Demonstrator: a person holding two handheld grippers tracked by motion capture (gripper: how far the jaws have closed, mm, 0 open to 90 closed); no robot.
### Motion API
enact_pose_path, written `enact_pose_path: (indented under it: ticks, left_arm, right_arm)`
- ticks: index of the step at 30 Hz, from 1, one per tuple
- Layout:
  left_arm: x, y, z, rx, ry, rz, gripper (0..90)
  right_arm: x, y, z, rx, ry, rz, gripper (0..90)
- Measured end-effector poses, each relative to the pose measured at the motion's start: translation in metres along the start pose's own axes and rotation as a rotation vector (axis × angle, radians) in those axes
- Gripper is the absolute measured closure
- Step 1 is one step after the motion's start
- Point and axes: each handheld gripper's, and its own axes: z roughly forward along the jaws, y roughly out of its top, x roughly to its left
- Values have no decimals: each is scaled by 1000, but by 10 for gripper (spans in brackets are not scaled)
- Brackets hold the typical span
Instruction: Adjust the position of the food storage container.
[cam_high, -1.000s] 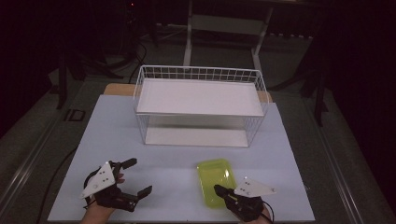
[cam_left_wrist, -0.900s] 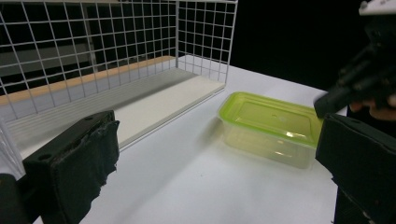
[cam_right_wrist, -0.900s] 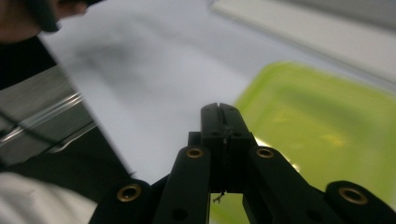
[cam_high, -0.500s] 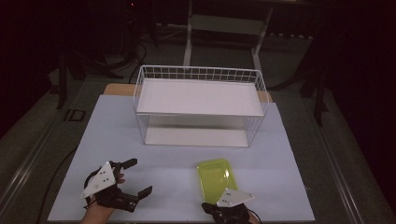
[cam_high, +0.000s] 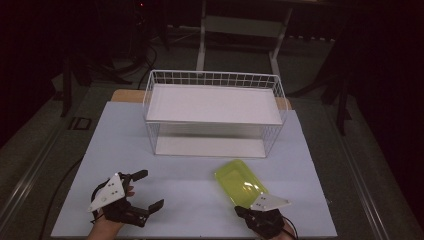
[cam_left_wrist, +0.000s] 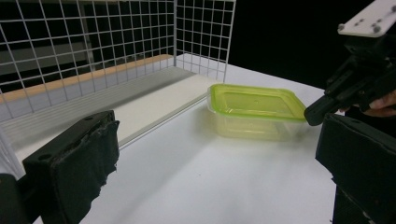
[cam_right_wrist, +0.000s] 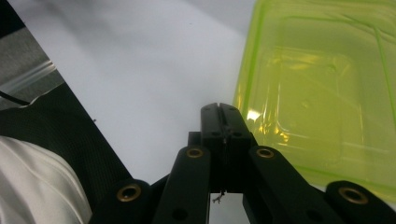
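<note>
A white table is seen under the high view, lit against a dark room. At its far half a white wire basket is set on its side-frame, with a flat white shelf board carried across its upper level and a second white panel lying beneath; nothing is held on either level.

Nearer the person, just in front of the basket's right corner, a shallow rectangular container is placed flat on the table. It is made of clear plastic tinted yellow-green and is closed by a translucent lime lid with rounded corners and a raised rim. No contents can be made out through the plastic.

The right gripper is held at the container's near corner, its jaws pressed fully together with nothing between them; in the right gripper view the closed tip is shown just beside the lid's edge, and whether it is touched cannot be told.

The left gripper is kept well apart at the table's near left, its padded fingers spread wide and gripping nothing.
</note>
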Motion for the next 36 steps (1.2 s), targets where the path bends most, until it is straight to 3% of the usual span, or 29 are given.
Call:
enact_pose_path:
  ticks: [4,7,8,10,14,17,21,26,34,36]
  left_arm:
    - [0,0,0,4,-1,3,0]
    - [0,0,1,3,-4,-2,0]
    - [0,-1,1,4,-4,-1,0]
    - [1,-1,1,7,-4,1,0]
    - [0,-1,2,10,-5,3,0]
    - [0,-1,2,11,-5,3,0]
    - [1,-1,1,7,-2,-3,0]
    - [0,-1,2,10,-5,-2,0]
    - [1,-2,3,15,-2,0,0]
    - [1,-2,3,18,-2,0,0]
  right_arm:
    - [-7,2,-5,-7,-18,7,899]
    - [-10,3,-8,11,-70,-36,899]
    - [-16,2,-10,3,-58,3,899]
    - [-18,1,-11,-1,-31,19,899]
    - [-8,1,-6,-12,68,-17,899]
    - [-6,2,-1,15,60,-39,900]
    - [-14,0,0,60,16,-35,900]
    - [-29,-2,-7,47,-36,-17,900]
    - [-66,-6,-18,21,-154,32,900]
    - [-73,-5,-24,4,-187,23,900]
